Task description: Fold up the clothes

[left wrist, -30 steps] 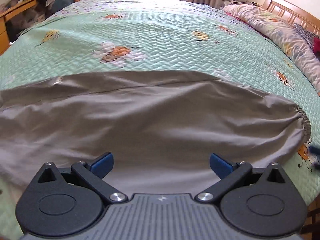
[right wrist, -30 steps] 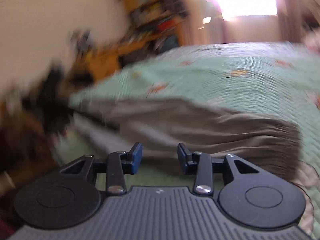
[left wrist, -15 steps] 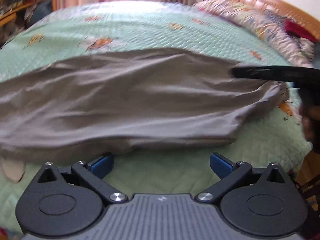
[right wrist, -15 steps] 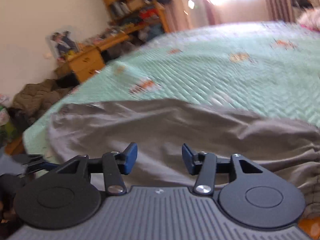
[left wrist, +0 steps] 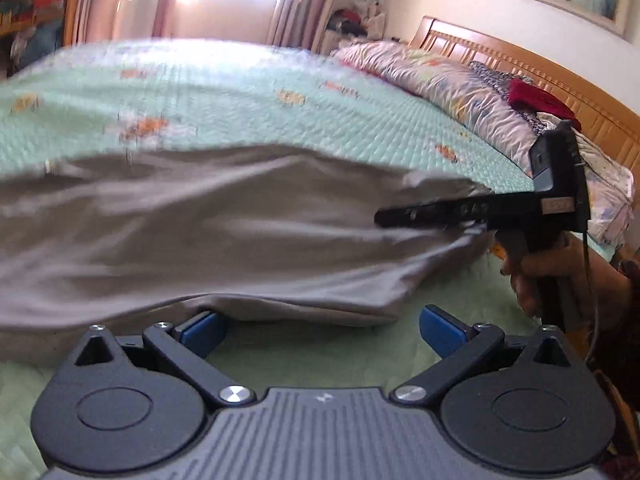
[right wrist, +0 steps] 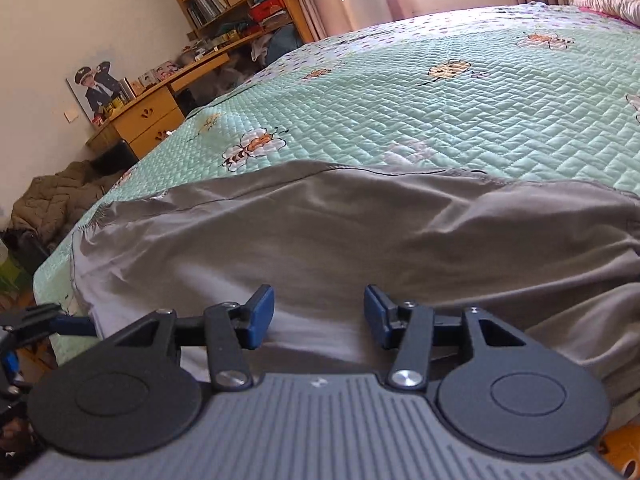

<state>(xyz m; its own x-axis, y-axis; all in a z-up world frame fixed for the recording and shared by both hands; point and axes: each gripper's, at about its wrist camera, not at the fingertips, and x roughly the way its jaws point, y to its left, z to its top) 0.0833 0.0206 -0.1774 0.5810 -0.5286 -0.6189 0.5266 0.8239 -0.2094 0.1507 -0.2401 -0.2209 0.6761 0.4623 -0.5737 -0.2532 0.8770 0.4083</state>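
While unclamped, garment [right wrist: 360, 240] near bedspread [right wrist: 480, 100] edge

Two low wrist views angled down across the bed [left wrist: 360, 128] – shared grey garment [right wrist: 360, 240].

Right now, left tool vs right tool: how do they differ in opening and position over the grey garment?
The left tool stands wider open than the right tool. The left tool sits at the near edge of the grey garment, mostly over bare green bedspread; the right tool hangs over the garment itself. Both have blue pads, and neither grips anything.
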